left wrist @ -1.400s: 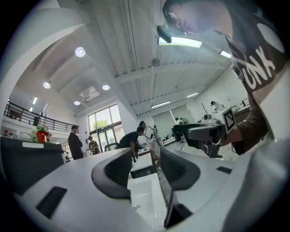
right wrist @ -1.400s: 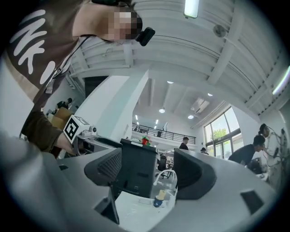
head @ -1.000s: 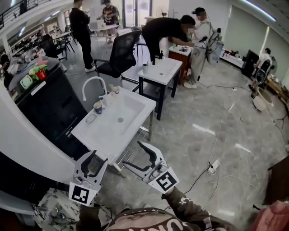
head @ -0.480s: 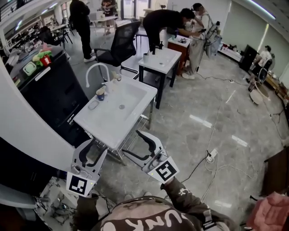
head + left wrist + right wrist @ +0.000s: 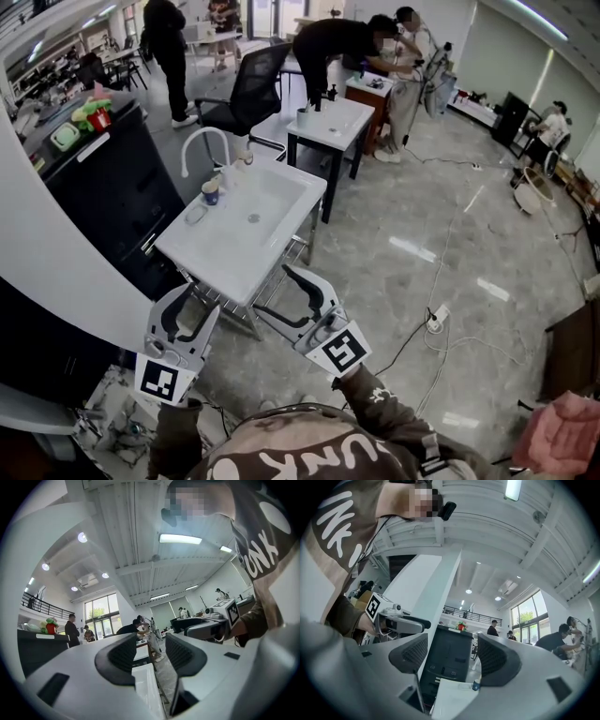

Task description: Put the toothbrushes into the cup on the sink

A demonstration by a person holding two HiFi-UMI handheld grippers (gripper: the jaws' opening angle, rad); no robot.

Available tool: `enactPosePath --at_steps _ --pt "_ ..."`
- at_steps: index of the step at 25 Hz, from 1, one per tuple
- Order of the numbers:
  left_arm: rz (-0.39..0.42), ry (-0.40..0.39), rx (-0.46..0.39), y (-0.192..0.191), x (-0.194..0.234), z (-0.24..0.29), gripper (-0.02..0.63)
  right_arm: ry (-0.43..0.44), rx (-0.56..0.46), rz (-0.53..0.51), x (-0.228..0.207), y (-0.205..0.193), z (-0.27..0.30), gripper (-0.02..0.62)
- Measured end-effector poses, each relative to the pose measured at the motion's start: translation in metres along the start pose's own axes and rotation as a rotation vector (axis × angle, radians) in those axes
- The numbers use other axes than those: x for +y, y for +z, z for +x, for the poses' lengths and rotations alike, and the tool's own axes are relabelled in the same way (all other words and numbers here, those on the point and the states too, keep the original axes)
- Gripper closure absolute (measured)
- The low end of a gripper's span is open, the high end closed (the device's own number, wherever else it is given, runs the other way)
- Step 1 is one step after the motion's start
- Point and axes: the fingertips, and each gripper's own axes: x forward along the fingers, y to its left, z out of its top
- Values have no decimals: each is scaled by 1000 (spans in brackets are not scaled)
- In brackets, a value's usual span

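The white sink (image 5: 246,246) stands ahead on a metal frame, with a curved faucet (image 5: 202,141) at its back. A small blue and white cup (image 5: 211,192) sits on the rim beside the faucet, and it also shows in the right gripper view as the cup (image 5: 476,685). I cannot make out any toothbrushes; the small items by the faucet are too tiny to tell. My left gripper (image 5: 190,314) is open and empty in front of the sink's near edge. My right gripper (image 5: 274,293) is open too. Its jaws have just been closing a little, with nothing between them.
A black cabinet (image 5: 112,197) with toys on top stands left of the sink. Behind it are a black office chair (image 5: 248,94) and a second sink table (image 5: 328,127). Several people stand at the back. Cables and a power strip (image 5: 436,319) lie on the floor to the right.
The sink and the room have slid up in the head view. Both grippers remain low in front of the sink's near edge, empty. The right jaws stand slightly narrower.
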Motion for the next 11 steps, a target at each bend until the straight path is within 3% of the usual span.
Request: enactPosePath --at_steps 6,11 --pt "-21 7 -4 4 5 -8 423 2 -53 -11 6 13 8 277" --pt "7 0 3 7 -2 -11 423 2 -1 -6 10 13 -3 279"
